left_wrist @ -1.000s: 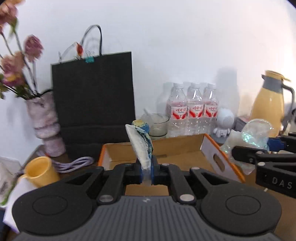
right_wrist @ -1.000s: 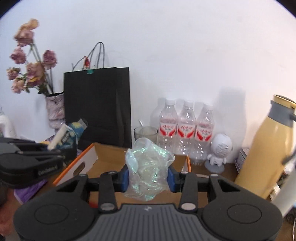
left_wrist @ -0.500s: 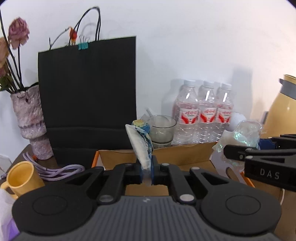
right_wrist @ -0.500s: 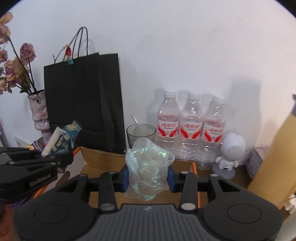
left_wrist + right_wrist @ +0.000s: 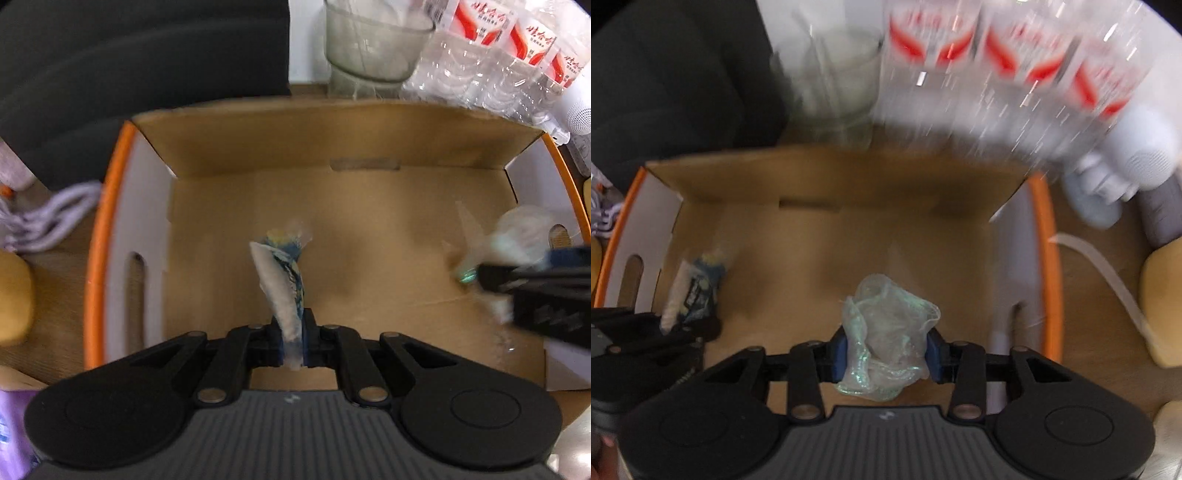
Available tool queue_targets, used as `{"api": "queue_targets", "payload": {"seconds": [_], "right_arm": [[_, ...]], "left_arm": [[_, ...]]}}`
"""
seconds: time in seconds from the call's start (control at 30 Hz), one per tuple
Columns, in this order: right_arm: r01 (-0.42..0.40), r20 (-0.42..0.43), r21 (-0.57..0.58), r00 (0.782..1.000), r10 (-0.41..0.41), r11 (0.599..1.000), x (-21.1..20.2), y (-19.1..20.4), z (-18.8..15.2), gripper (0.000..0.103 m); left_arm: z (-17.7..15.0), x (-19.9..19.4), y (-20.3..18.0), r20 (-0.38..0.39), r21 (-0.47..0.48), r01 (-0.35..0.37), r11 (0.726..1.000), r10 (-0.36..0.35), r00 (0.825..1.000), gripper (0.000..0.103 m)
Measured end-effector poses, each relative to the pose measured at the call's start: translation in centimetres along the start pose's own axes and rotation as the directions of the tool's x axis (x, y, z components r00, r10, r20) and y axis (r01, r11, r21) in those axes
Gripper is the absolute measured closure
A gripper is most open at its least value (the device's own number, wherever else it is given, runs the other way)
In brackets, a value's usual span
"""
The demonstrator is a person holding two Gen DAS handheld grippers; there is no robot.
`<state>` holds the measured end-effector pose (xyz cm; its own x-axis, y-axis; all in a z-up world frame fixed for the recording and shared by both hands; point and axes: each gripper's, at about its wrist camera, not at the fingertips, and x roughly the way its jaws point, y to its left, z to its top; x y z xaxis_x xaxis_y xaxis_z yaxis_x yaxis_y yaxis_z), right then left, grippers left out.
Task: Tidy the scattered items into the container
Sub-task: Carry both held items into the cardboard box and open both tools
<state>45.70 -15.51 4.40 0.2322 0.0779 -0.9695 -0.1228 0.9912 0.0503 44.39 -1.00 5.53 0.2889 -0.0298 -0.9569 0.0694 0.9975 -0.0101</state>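
An open cardboard box point(image 5: 354, 221) with orange-edged white side flaps lies below both grippers; it also shows in the right wrist view point(image 5: 849, 229). My left gripper point(image 5: 291, 339) is shut on a blue-and-white crumpled wrapper point(image 5: 282, 284) and holds it over the box floor. My right gripper point(image 5: 886, 350) is shut on a crumpled iridescent clear plastic bag point(image 5: 886, 332) over the box's right part. The right gripper with the bag shows at the right of the left wrist view point(image 5: 517, 254). The left gripper's wrapper shows at the left of the right wrist view point(image 5: 690, 291).
Behind the box stand a black paper bag point(image 5: 129, 55), a glass cup point(image 5: 373, 40) and water bottles point(image 5: 498, 48). A lilac cable point(image 5: 48, 218) and yellow mug point(image 5: 14, 295) lie left. A white toy robot point(image 5: 1119, 173) and yellow jug point(image 5: 1163, 306) stand right.
Both grippers have tilted down and moved forward over the box, so the views now look into it. Both still hold their items.
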Motion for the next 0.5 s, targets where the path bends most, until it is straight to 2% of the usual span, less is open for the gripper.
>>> {"api": "queue_targets", "payload": {"seconds": [0.03, 0.07, 0.1, 0.13, 0.17, 0.23, 0.3, 0.37, 0.5], "right_arm": [[-0.013, -0.023, 0.011, 1.0, 0.013, 1.0, 0.8, 0.0, -0.1, 0.046], [-0.014, -0.038, 0.018, 0.999, 0.015, 1.0, 1.3, 0.0, -0.2, 0.033], [-0.007, -0.026, 0.01, 1.0, 0.007, 1.0, 1.4, 0.2, -0.3, 0.033], [0.023, -0.03, 0.014, 0.999, -0.022, 1.0, 1.5, 0.4, -0.4, 0.031], [0.045, -0.058, 0.024, 0.997, -0.043, 0.999, 1.7, 0.4, -0.3, 0.026], [0.023, -0.105, 0.049, 0.994, -0.018, 0.999, 1.2, 0.0, -0.3, 0.027], [-0.02, -0.059, 0.07, 0.998, 0.024, 0.997, -1.1, -0.4, -0.7, 0.023], [-0.024, -0.022, 0.08, 0.999, 0.026, 0.996, -3.4, -0.5, -1.3, 0.02], [-0.026, 0.029, 0.076, 0.999, 0.023, 0.997, -6.7, -1.0, -3.0, 0.018]], "left_arm": [[0.0, 0.0, -0.1, 0.002, 0.007, 0.011, 1.0, -0.011, 1.0, 0.076], [-0.1, 0.0, -0.1, 0.0, 0.012, 0.021, 1.0, -0.021, 1.0, 0.052], [-0.1, 0.1, -0.1, -0.001, 0.01, -0.01, 1.0, 0.01, 1.0, 0.045], [-0.2, 0.2, -0.1, 0.004, 0.021, -0.057, 0.998, 0.056, 0.998, 0.032], [-0.4, 0.2, -0.1, 0.008, 0.039, -0.087, 0.995, 0.086, 0.996, 0.022], [-1.1, -0.7, 0.3, 0.012, 0.056, -0.08, 0.995, 0.079, 0.997, 0.021], [-1.1, -2.5, 0.7, 0.022, 0.04, -0.044, 0.998, 0.043, 0.999, 0.016], [-1.2, -4.6, 0.9, 0.051, 0.021, -0.056, 0.998, 0.055, 0.997, 0.005], [-2.3, -7.9, 0.9, 0.089, 0.015, -0.058, 0.998, 0.057, 0.994, 0.003]]}}
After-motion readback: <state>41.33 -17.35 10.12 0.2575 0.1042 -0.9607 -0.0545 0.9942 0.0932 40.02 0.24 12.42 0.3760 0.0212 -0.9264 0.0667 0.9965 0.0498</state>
